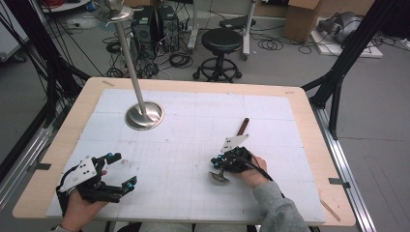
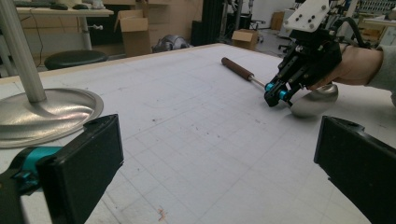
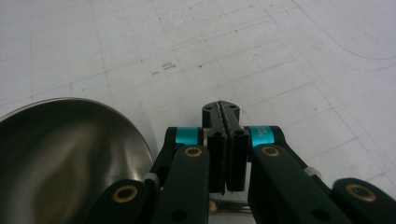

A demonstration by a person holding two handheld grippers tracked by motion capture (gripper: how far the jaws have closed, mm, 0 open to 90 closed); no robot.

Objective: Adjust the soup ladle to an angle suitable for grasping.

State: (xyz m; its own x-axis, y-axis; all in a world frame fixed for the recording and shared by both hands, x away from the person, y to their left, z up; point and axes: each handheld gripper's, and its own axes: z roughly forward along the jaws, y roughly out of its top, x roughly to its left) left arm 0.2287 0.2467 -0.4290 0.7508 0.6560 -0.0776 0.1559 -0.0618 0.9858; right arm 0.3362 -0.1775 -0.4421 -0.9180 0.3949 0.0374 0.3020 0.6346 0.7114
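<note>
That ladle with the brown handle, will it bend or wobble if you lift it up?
The ladle looks like shiny metal, so it probably stays stiff. Its round bowl may rock or roll on the table. The right gripper, shut on the thin stem, might let it swing, since the bowl seems the heavy end.

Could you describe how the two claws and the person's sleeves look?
Both the left claw and the right claw are black with turquoise joints, brass-coloured pins and flat black pads. Each carries a white three-cornered plate on top. A black cable trails from the right one. The right sleeve is grey.
</note>
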